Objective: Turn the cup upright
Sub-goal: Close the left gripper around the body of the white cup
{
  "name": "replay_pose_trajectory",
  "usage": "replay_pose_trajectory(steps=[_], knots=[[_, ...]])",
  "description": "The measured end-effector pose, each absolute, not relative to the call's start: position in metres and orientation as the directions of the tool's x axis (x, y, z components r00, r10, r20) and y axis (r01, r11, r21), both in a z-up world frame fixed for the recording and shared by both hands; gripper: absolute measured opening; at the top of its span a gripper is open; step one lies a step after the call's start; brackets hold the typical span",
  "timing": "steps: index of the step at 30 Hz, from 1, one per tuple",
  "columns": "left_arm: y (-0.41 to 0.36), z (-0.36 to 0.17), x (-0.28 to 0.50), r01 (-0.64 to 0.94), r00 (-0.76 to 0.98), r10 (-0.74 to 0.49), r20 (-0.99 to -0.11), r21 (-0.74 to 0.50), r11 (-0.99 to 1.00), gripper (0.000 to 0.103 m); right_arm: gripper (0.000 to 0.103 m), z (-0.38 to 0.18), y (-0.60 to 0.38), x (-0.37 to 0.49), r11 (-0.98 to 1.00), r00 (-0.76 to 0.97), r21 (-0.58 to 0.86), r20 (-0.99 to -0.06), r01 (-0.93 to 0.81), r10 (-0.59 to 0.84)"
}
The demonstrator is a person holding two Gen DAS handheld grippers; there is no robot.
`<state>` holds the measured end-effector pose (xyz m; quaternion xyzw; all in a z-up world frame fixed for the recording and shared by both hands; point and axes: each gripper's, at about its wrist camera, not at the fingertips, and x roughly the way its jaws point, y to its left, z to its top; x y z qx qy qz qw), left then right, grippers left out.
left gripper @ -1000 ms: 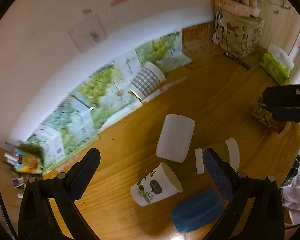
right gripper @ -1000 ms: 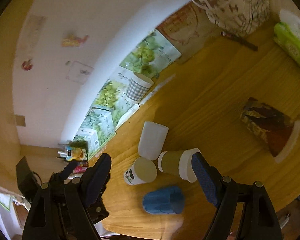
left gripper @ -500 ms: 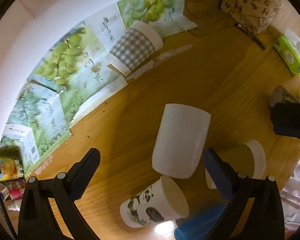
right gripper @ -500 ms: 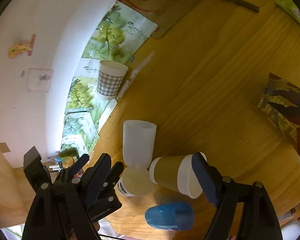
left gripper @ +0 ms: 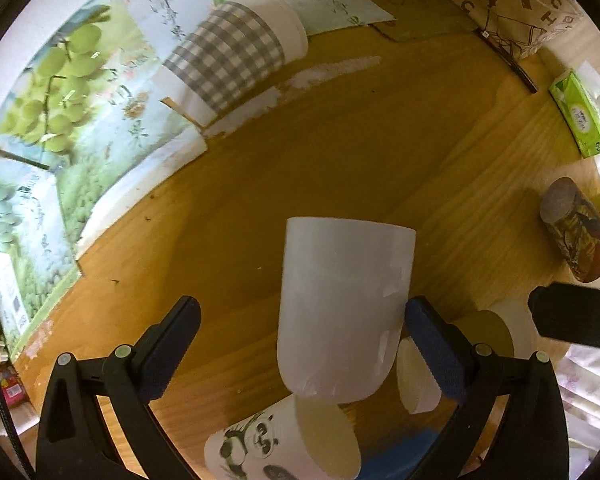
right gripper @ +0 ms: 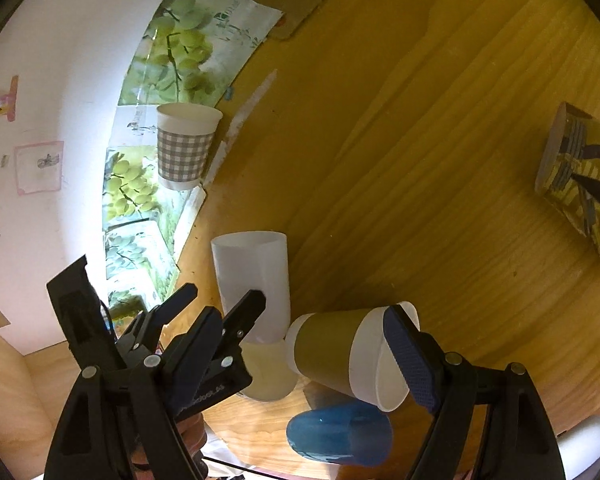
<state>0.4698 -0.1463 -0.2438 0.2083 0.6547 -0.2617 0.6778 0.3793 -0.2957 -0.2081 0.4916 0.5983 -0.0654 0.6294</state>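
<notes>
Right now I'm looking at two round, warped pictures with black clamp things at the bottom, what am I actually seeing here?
Those black clamps are hand-held grippers; a person holds one in each hand, and each carries a wide-angle camera looking along its fingers. One picture is from the left gripper, the other from the right gripper. Both are open and hold nothing. On the wooden table several cups lie on their sides: a white cup between the left gripper's fingers, a brown cup between the right's, a panda cup, a blue cup and a patterned one. A checked cup stands upright near the wall.
</notes>
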Motion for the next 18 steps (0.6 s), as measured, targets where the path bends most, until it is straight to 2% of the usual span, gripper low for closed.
replay_pose_trajectory(steps=[4, 11, 18], knots=[[-0.149, -0.249, 0.471, 0.614, -0.040, -0.108, -0.993, -0.110, 0.781, 0.096, 0.083, -0.208, -0.298, 0.377, 0.500, 0.277, 0.538, -0.818, 0.679, 0.504], [-0.153, -0.260, 0.475, 0.565, -0.105, -0.118, -0.987, -0.157, 0.810, 0.072, 0.083, -0.208, -0.302, 0.375, 0.481, 0.287, 0.535, -0.819, 0.694, 0.497], [-0.139, -0.262, 0.483, 0.492, -0.134, -0.157, -0.978, -0.203, 0.847, 0.072, 0.083, -0.207, -0.305, 0.371, 0.468, 0.296, 0.537, -0.818, 0.702, 0.494]])
